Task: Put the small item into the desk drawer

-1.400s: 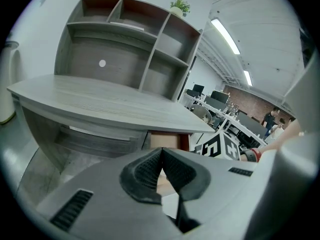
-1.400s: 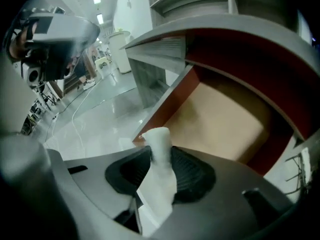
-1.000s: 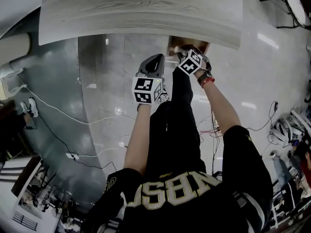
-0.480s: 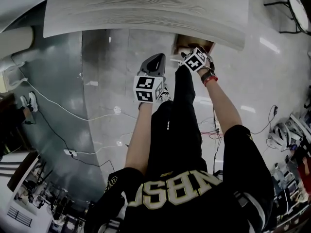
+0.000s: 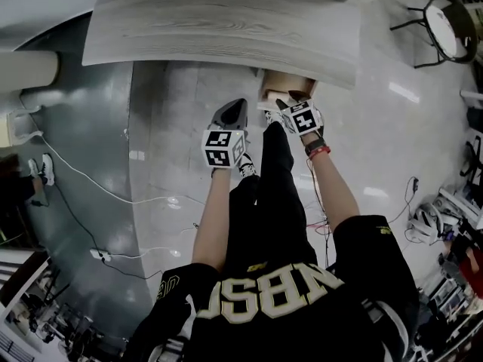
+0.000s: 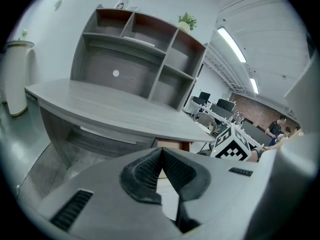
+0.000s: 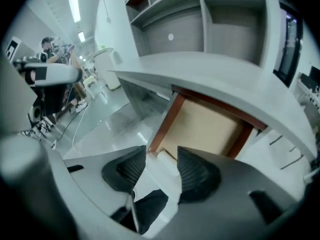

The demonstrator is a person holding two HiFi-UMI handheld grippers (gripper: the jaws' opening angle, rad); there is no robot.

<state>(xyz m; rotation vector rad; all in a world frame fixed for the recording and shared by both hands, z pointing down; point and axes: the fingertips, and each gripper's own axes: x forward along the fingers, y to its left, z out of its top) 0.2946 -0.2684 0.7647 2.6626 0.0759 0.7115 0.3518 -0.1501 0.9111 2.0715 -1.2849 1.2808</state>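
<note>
The desk drawer [image 5: 287,87] stands pulled out under the grey desk [image 5: 219,21]; its pale wooden bottom [image 7: 207,126] looks bare. My right gripper [image 5: 276,105] hovers at the drawer's front left corner. Its jaws stand apart and are closing. A small white roll [image 7: 166,158] shows in the gap between them, and neither pad presses on it. I cannot tell whether it rests on the drawer's edge. My left gripper [image 5: 238,104] hangs over the floor to the left of the drawer, shut with nothing in it [image 6: 161,151].
A shelf unit [image 6: 135,59] stands on the desk's back. White cables [image 5: 98,179] run over the glossy floor at the left. A stool [image 5: 445,13] stands at the far right. The person's legs [image 5: 264,194] are below the grippers.
The view has tilted, so the desk and drawer sit lower in the picture. Both grippers hold about the same place relative to the drawer.
</note>
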